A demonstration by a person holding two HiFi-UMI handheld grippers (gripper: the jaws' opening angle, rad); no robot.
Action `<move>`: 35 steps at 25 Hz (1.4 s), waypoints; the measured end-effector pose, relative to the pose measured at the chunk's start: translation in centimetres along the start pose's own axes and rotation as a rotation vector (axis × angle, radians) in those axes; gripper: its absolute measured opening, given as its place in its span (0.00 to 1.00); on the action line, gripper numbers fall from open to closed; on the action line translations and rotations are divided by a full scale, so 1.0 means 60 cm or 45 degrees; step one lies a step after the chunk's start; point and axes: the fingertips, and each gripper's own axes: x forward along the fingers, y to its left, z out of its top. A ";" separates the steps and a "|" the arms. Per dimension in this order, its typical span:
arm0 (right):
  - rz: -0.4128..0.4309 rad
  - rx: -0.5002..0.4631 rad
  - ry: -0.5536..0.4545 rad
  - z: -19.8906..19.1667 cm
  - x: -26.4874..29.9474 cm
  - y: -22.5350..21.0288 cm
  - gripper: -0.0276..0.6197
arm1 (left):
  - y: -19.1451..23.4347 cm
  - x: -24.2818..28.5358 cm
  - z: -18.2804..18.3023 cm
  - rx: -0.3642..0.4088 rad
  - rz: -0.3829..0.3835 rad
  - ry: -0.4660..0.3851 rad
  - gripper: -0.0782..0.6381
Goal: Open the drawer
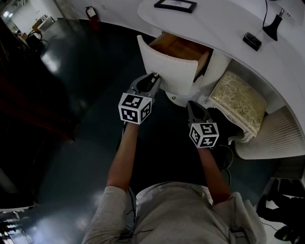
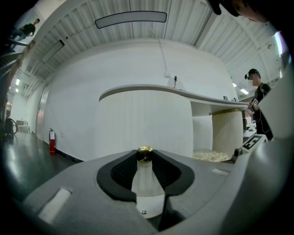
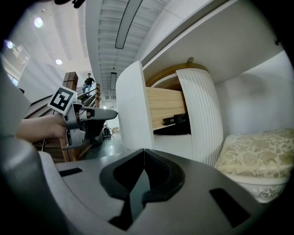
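Observation:
The white curved drawer (image 1: pixel 170 66) stands pulled out from under the desk, its wooden inside (image 1: pixel 180 46) showing. My left gripper (image 1: pixel 154 77) reaches level to the drawer front (image 2: pixel 144 124) and is shut on its small brass knob (image 2: pixel 145 154), which sits between the black pads at the fingertips. The right gripper view shows the drawer's white front (image 3: pixel 132 110) and wooden side (image 3: pixel 165 108), with my left gripper (image 3: pixel 109 114) at the front's left. My right gripper (image 1: pixel 192 106) hangs lower, to the right of the drawer, with its jaws shut and empty (image 3: pixel 144 150).
A long white desk (image 1: pixel 224 28) carries a framed card (image 1: pixel 175 5) and a black device (image 1: pixel 251 41). A cushioned stool (image 1: pixel 238 102) stands to the drawer's right, by a ribbed white pedestal (image 3: pixel 202 114). A fire extinguisher (image 1: pixel 92 15) stands at the wall. A person (image 2: pixel 257 94) stands far off.

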 end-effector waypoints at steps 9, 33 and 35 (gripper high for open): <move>-0.011 -0.006 0.010 -0.004 0.002 -0.010 0.07 | -0.001 -0.007 0.000 0.005 0.001 0.003 0.26; -0.012 -0.027 0.012 0.004 0.015 -0.031 0.07 | -0.002 -0.041 -0.005 0.002 -0.018 -0.014 0.26; -0.009 -0.034 0.007 0.008 0.019 -0.027 0.07 | -0.001 -0.046 -0.004 0.006 -0.022 -0.013 0.26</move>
